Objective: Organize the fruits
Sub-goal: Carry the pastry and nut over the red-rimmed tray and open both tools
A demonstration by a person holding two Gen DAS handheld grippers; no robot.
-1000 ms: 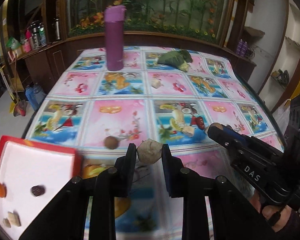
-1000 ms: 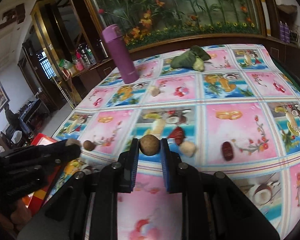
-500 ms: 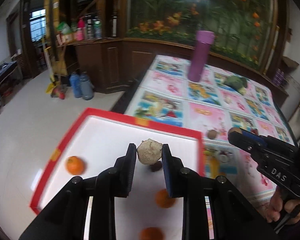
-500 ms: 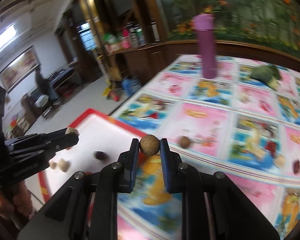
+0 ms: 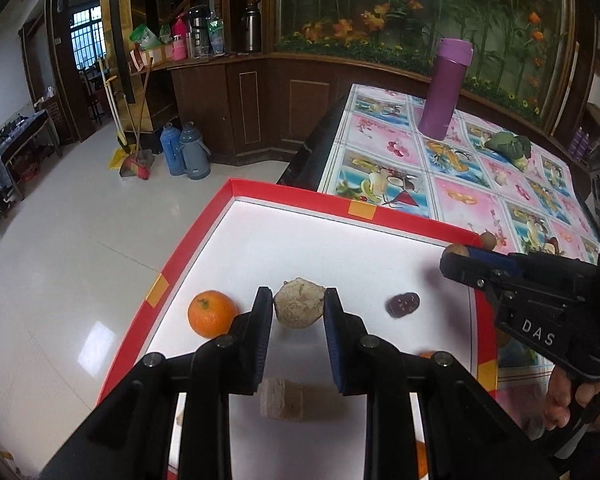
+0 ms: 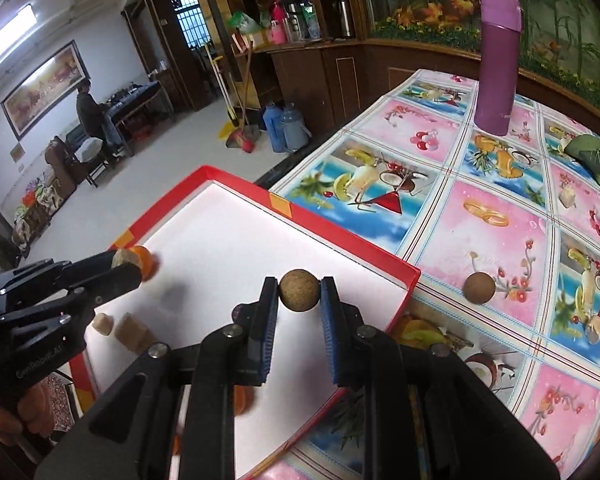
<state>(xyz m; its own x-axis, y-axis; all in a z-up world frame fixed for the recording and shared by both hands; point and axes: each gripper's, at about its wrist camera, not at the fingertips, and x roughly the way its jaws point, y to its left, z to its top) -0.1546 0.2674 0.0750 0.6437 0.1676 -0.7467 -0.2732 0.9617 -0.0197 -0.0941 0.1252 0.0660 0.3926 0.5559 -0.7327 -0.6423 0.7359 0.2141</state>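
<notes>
- Holding a rough beige fruit between the pads of the left gripper, jaws nearly closed on it, above the white floor of the red-rimmed tray.
- Clamping a small round brown fruit in the right gripper, jaws narrow, over the tray's near right corner.
- Lying in the tray: an orange left of the left gripper, a dark red date-like fruit to its right, pale cubes lower down.
- Resting on the fruit-print tablecloth, just outside the tray: another round brown fruit.
- Standing upright farther back: a purple flask.
</notes>
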